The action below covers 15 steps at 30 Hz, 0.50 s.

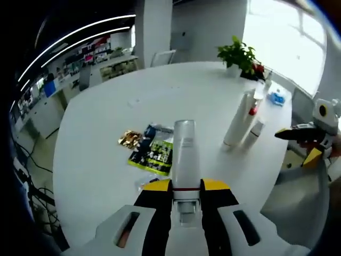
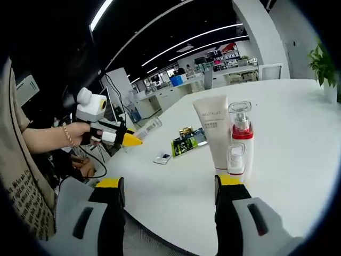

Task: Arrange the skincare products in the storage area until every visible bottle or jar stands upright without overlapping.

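Note:
My left gripper (image 1: 186, 186) is shut on a pale, clear-capped bottle (image 1: 185, 152) that lies along the jaws above the white table (image 1: 96, 160). A white tube (image 1: 237, 121), a pump bottle with a red collar (image 1: 254, 108) and a small clear bottle (image 1: 256, 128) stand upright together at the right. In the right gripper view the same white tube (image 2: 212, 130), red-collared pump bottle (image 2: 241, 133) and small bottle (image 2: 235, 157) stand just beyond my right gripper (image 2: 170, 194), which is open and holds nothing. At the left, the left gripper (image 2: 130, 140) carries the pale bottle (image 2: 149, 128).
A green-and-black sachet (image 1: 153, 154) and a gold packet (image 1: 129, 138) lie mid-table, with a small white item (image 2: 162, 158) near them. A potted plant (image 1: 238, 53) and a blue item (image 1: 276, 97) sit at the far edge. The right gripper (image 1: 285, 134) hovers past the table's right edge.

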Tool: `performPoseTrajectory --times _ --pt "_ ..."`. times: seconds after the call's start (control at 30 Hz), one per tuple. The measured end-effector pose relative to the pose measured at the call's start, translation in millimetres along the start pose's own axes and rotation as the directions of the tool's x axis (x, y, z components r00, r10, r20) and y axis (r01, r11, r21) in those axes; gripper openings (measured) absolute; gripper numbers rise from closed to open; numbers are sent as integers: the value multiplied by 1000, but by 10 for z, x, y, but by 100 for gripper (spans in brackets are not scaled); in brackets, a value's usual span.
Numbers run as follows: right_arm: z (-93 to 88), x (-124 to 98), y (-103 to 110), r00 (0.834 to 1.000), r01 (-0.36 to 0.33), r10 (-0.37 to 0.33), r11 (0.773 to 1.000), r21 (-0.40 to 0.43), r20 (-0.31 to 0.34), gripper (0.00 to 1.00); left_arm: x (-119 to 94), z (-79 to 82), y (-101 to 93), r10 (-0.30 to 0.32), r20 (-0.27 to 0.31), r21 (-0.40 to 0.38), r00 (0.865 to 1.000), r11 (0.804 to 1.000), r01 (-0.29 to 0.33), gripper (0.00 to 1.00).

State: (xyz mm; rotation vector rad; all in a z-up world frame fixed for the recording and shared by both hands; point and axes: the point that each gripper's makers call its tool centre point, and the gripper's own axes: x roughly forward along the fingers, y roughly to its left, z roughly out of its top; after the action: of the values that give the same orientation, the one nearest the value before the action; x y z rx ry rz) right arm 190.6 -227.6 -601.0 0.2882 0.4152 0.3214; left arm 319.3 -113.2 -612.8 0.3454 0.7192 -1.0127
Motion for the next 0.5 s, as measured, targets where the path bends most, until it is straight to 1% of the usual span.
performPoseTrajectory --times 0.07,0.13,0.2,0.23,0.3,0.37,0.4,0.43,0.47,0.5 --pt "67 64 89 1000 -30 30 999 -32 -3 69 -31 21 -53 -8 0 34 1000 999 8 17" --pt "146 106 166 998 -59 60 997 -44 7 69 -68 35 -115 -17 -7 74 1000 997 17 17" --pt "226 150 238 996 -93 93 989 -113 -5 68 -103 32 -218 -57 -24 96 998 994 59 17" --pt "257 170 277 994 -109 106 981 -160 -24 68 -125 26 -268 -76 -36 111 996 991 79 17" --pt "299 208 341 989 -144 135 963 -229 -54 68 -162 20 -333 -96 -50 133 994 986 102 17" --pt "330 242 409 983 -184 170 948 -260 -74 68 -190 12 -385 -115 -64 143 991 982 123 17" --pt "340 254 433 980 -197 183 943 -268 -79 68 -212 26 -424 -131 -61 144 989 980 139 17" --pt "344 271 466 975 -219 200 932 -290 -94 68 -229 27 -455 -145 -66 147 987 977 153 17" --pt "344 277 476 974 -226 205 927 -299 -100 67 -246 27 -478 -154 -73 152 985 975 163 17" --pt "340 292 490 970 -238 210 914 -329 -119 66 -271 38 -506 -161 -76 166 984 971 171 17"
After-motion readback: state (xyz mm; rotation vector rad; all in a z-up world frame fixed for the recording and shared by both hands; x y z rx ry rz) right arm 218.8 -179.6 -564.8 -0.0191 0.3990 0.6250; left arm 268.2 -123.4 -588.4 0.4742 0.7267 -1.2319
